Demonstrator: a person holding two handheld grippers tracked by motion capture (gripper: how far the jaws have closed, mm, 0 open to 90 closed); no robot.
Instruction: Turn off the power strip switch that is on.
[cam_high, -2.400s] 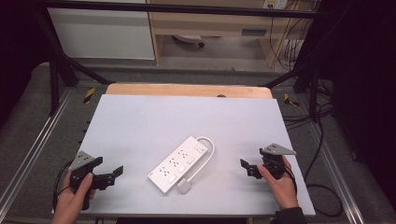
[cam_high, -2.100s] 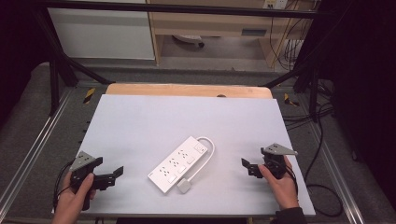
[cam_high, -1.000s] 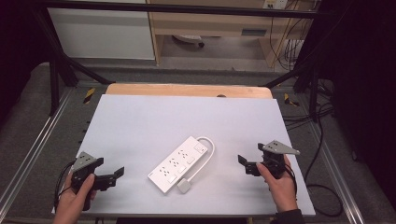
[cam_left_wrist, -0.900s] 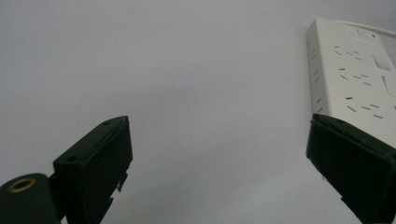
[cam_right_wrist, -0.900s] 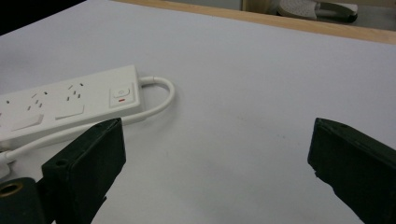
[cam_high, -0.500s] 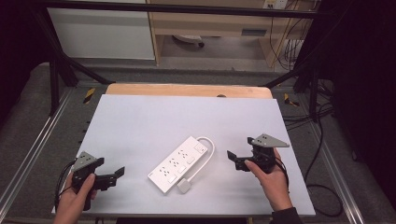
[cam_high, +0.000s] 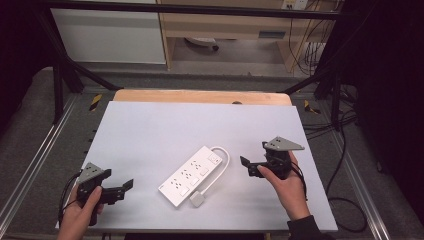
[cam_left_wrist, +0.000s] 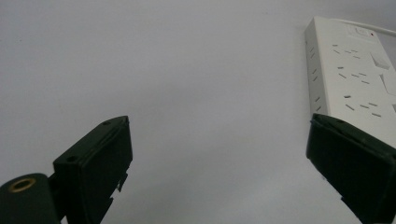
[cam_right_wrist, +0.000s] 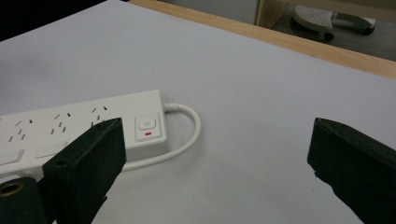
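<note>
Between the two hand-held grippers (left (cam_high: 125, 186), right (cam_high: 246, 166), both gaping, holding nothing) lies a white power strip (cam_high: 191, 176).

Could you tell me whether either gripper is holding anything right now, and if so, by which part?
Nothing is held. The left gripper and the right gripper are both open with nothing between their jaws, each apart from the white power strip lying on the table.
</note>
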